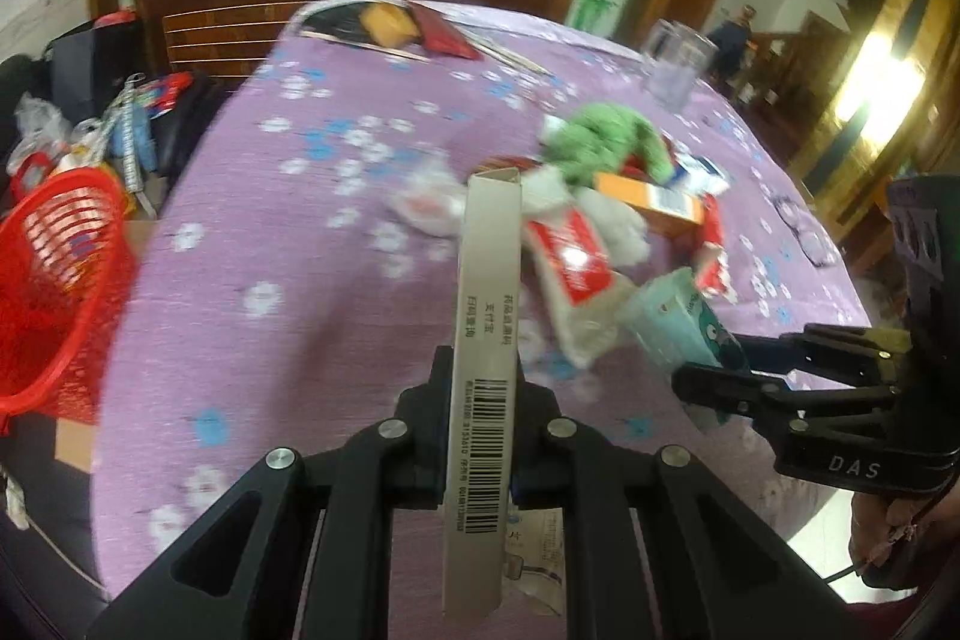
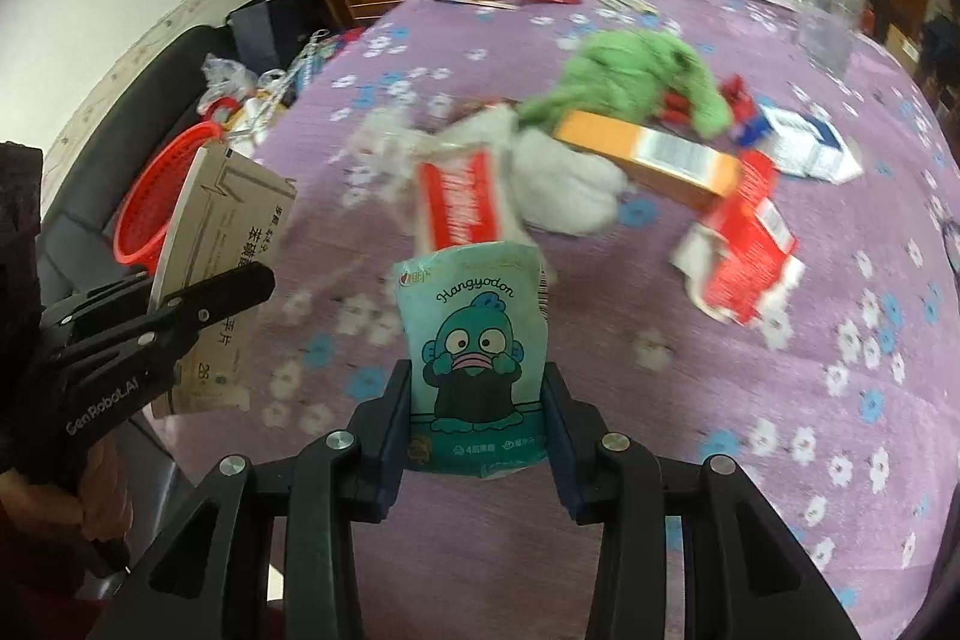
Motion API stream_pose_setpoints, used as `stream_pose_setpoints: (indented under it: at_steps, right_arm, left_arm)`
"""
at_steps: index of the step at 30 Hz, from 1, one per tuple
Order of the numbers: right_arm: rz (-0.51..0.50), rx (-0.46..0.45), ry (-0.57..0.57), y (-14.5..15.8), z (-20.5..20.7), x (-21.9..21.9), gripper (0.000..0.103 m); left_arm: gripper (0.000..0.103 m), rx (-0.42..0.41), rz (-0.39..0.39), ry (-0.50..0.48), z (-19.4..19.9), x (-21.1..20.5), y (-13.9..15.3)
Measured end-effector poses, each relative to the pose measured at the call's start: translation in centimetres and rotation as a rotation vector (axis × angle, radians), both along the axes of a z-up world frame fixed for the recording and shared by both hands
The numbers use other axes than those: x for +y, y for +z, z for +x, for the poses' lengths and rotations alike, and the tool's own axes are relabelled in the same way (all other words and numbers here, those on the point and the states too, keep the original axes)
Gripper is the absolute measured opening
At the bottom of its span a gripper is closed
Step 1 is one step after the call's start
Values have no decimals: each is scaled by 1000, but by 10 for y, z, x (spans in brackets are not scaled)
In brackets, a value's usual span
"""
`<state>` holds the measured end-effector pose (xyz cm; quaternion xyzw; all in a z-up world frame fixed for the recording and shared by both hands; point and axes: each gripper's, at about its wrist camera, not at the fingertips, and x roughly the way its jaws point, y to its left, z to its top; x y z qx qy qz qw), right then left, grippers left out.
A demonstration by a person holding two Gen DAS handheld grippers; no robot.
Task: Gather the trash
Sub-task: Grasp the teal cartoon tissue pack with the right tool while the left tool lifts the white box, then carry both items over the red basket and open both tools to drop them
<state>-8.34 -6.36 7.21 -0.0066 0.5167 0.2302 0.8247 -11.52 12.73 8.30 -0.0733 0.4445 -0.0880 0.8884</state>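
Landmark: round table (image 1: 270, 232) with purple flowered cloth.

- Left gripper (image 1: 480, 400): jaws clamped on a flattened grey carton (image 1: 483, 340), held edge-up above the table's near side.
- Right gripper (image 2: 477, 418): jaws pressed on a teal tissue pack (image 2: 474, 340), lifted above the table.
- Remaining trash at table centre: orange box (image 2: 648, 160), red-and-white wrappers (image 2: 744, 244), green cloth (image 2: 636, 70), white wad (image 2: 564, 184).
- Red basket (image 1: 54, 292): just off the table's left edge.

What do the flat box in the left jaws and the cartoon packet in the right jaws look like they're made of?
Flat box: thin matte cardboard, likely; crisp folded edges, printed barcode.
Cartoon packet: soft plastic film, probably; slight sheen, bulging wrinkled sides, printed fish character.
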Motion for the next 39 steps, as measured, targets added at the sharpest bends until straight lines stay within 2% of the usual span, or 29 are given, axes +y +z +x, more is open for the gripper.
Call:
stream_pose_setpoints:
  at_steps: [10, 18, 26, 32, 33, 35, 36, 37, 39]
  right_arm:
    - [46, 1, 131, 22, 9, 91, 44]
    - [105, -10, 265, 50, 22, 195, 45]
    - [125, 13, 325, 54, 46, 289, 45]
    - [132, 29, 326, 49, 70, 336, 50]
    - [139, 26, 325, 50, 74, 340, 52]
    - [151, 19, 322, 53, 79, 347, 59]
    - [158, 15, 319, 54, 80, 347, 64]
    - [163, 12, 316, 56, 81, 347, 66]
    - [171, 4, 310, 61, 83, 341, 66]
  left_arm:
    - [13, -24, 16, 214, -17, 116, 21]
    - [13, -26, 34, 334, -20, 201, 29]
    - [13, 3, 18, 407, -13, 259, 20]
    - [13, 2, 8, 427, -1, 280, 19]
    - [16, 0, 6, 429, 1, 281, 19]
    - [34, -13, 4, 443, 4, 284, 23]
    - [49, -20, 7, 454, 4, 286, 24]
    - [59, -35, 13, 469, 2, 288, 26]
    - [60, -49, 19, 475, 0, 288, 30]
